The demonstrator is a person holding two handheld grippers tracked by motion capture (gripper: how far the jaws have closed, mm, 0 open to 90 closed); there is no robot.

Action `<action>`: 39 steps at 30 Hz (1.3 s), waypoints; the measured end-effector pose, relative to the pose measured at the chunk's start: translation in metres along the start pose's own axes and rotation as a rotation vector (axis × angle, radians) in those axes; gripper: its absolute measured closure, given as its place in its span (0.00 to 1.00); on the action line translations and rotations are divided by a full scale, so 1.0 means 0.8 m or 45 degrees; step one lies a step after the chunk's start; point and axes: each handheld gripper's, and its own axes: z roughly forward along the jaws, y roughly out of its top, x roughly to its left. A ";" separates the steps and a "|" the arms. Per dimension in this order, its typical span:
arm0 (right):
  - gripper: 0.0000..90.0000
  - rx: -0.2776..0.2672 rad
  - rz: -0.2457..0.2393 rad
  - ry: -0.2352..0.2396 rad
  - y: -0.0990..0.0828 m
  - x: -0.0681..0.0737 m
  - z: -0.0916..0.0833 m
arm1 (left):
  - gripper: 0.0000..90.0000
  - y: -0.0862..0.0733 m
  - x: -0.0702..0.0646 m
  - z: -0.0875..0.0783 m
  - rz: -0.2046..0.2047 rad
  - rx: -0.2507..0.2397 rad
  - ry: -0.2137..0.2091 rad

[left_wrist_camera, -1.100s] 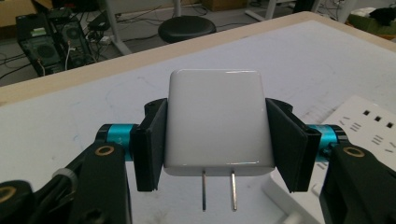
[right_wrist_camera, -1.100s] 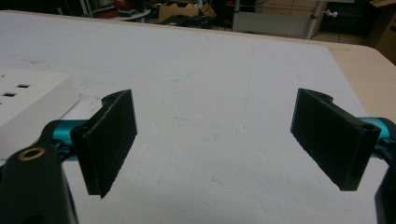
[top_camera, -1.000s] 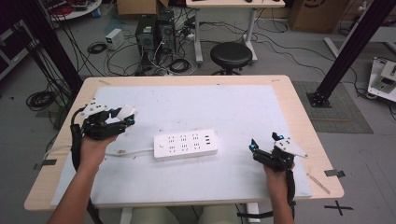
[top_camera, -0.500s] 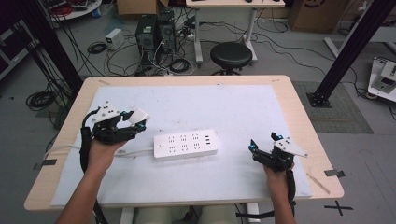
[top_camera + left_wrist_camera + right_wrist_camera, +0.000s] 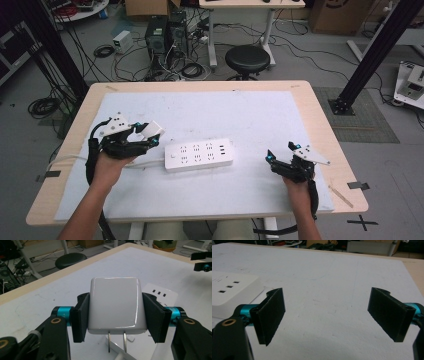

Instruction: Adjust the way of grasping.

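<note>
Left gripper (image 5: 116, 315) clenched on glossy white square plug adapter (image 5: 115, 305), above long white plastic power strip (image 5: 199, 154); right gripper (image 5: 328, 315) released, jaws wide apart over white table mat (image 5: 332, 277).

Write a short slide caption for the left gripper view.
Left gripper clamps a white two-pronged plug adapter above the white power strip.
</note>
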 end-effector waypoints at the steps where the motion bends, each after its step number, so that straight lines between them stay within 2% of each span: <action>1: 0.16 0.010 -0.001 0.014 0.001 0.000 0.000 | 0.47 0.000 -0.001 0.000 0.003 -0.002 -0.007; 5: 0.17 0.035 -0.026 0.082 0.006 0.004 0.000 | 0.47 0.000 -0.004 0.000 0.026 0.001 -0.048; 8: 0.17 0.064 -0.049 0.158 0.015 0.008 0.000 | 0.47 0.001 -0.008 0.002 0.049 0.002 -0.076; 10: 0.17 0.094 -0.044 0.224 0.022 0.010 0.000 | 0.47 0.002 -0.010 0.003 0.072 0.011 -0.091; 15: 0.17 0.161 -0.010 0.389 0.041 0.016 0.002 | 0.47 0.006 -0.018 0.004 0.103 0.008 -0.128; 18: 0.17 0.173 -0.010 0.458 0.052 0.021 0.003 | 0.47 0.008 -0.021 0.003 0.132 0.020 -0.144; 20: 0.17 0.190 0.013 0.519 0.060 0.025 0.004 | 0.47 0.009 -0.024 0.003 0.149 0.022 -0.158; 25: 0.17 0.210 0.057 0.628 0.075 0.033 0.007 | 0.47 0.011 -0.032 0.004 0.191 0.033 -0.191; 28: 0.17 0.208 0.075 0.701 0.085 0.040 0.008 | 0.47 0.012 -0.039 0.005 0.241 0.041 -0.217; 30: 0.17 0.208 0.084 0.736 0.090 0.045 0.008 | 0.47 0.012 -0.043 0.006 0.277 0.050 -0.236; 36: 0.17 0.242 0.116 0.851 0.104 0.057 0.013 | 0.47 0.013 -0.056 0.011 0.333 0.055 -0.285; 39: 0.17 0.265 0.104 0.857 0.105 0.061 0.015 | 0.47 0.011 -0.060 0.016 0.342 0.073 -0.304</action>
